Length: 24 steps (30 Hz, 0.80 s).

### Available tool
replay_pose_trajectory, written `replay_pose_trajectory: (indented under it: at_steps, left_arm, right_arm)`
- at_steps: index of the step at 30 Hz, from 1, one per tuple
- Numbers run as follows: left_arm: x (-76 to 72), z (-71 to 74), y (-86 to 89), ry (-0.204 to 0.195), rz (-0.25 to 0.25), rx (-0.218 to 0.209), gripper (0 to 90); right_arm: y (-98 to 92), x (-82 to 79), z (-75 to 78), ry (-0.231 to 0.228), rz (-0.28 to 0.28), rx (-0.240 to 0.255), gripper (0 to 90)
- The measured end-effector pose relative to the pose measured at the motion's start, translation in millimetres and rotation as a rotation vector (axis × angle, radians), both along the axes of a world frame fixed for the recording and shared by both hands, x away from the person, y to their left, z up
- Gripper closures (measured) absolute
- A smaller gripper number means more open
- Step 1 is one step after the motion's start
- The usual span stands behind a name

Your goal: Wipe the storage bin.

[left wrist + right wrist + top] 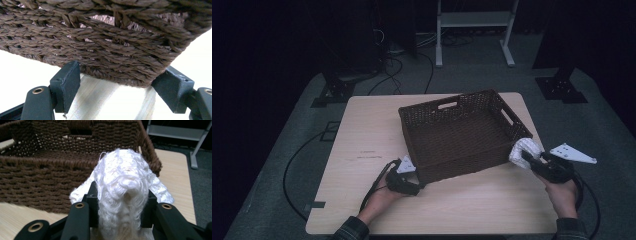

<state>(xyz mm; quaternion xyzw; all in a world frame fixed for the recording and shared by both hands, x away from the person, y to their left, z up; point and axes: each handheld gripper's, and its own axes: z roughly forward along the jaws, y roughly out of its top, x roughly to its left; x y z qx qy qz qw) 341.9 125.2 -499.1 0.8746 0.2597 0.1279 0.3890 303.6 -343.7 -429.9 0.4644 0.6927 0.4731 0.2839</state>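
From above, 1 dark brown woven wicker basket [462, 132] sits on the pale wooden table [362, 150], its 2 cut-out handles visible. The left gripper [412, 175] meets the basket's near corner; the right gripper [532, 157] holds 1 white fluffy knitted cloth [523, 149] just beside the basket's right corner. The left gripper view adds that its jaws stand apart, straddling the corner's base, pads touching the weave. The right gripper view shows its 2 jaws clamped tightly on the cloth bundle [122, 190], in front of the basket wall [37, 170].
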Motion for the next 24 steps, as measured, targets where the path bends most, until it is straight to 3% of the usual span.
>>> replay_pose_trajectory:
  at_steps: [18, 24]
  left_arm:
    - [0.0, 0.0, 0.0, 0.000, 0.001, 0.000, 23.9]
    - [0.0, 0.0, -0.1, 0.000, 0.001, -0.001, 23.9]
  right_arm:
    - [3.0, 10.4, -27.6, 0.100, 0.023, -0.030, 61.7]
    - [5.9, 14.1, -42.6, 0.165, 0.035, -0.067, 61.7]
